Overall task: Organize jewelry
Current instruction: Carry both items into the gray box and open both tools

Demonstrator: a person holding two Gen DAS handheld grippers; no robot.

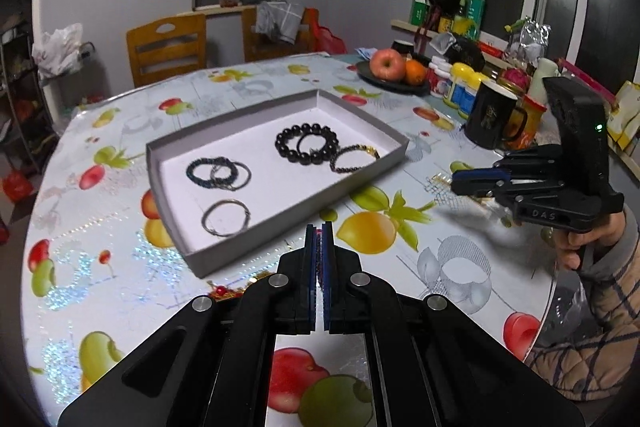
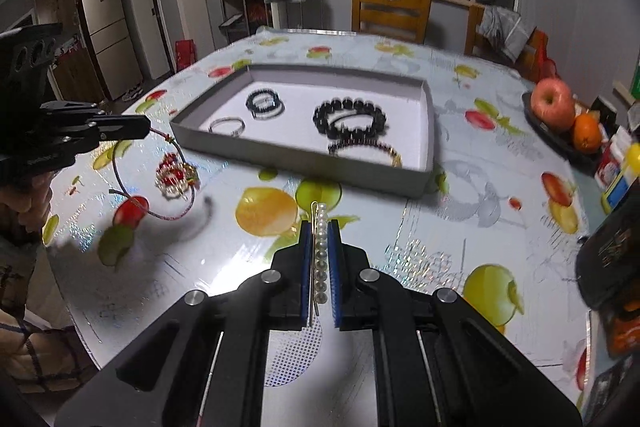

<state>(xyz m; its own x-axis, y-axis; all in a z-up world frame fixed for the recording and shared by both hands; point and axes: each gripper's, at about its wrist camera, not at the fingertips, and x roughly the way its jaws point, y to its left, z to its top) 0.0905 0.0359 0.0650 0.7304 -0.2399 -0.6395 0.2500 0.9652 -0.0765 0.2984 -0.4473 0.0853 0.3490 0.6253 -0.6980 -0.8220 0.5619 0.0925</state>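
Nearest to us, the right tongs [image 2: 320, 227] are clenched on a pearl piece [image 2: 321, 251], a row of white beads with a thin gold wire beside it, held lengthwise between the blue pads [image 2: 306, 259]. They sit above the worktop [image 2: 460, 227], short of the tray's near wall.

The left tongs [image 1: 319, 233] are likewise closed, grasping a red cord bracelet [image 2: 160, 175]. From the right wrist view we see its cord loop hanging from the tips, with a red and gold beaded ornament [image 2: 174, 179] dangling above the fruit-patterned cloth, left of the tray. From the left wrist view only a dark strand shows between the pads.

Beyond both tongs lies a shallow grey tray [image 1: 240, 239] with a white floor. Within it we record a thin metal bangle [image 1: 226, 218] at the near left, a dark bracelet overlapped with thin rings [image 1: 218, 174] behind it, a large black bead bracelet [image 1: 306, 143] further right, and a dark bracelet with a gold section [image 1: 354, 159] touching it.

Farther off on the worktop stand a black mug [image 1: 490, 115], a dark plate [image 1: 384, 81] carrying an apple [image 1: 387, 63] and an orange [image 1: 415, 71], and assorted jars. Wooden chairs [image 1: 166, 47] stand at the far edge.
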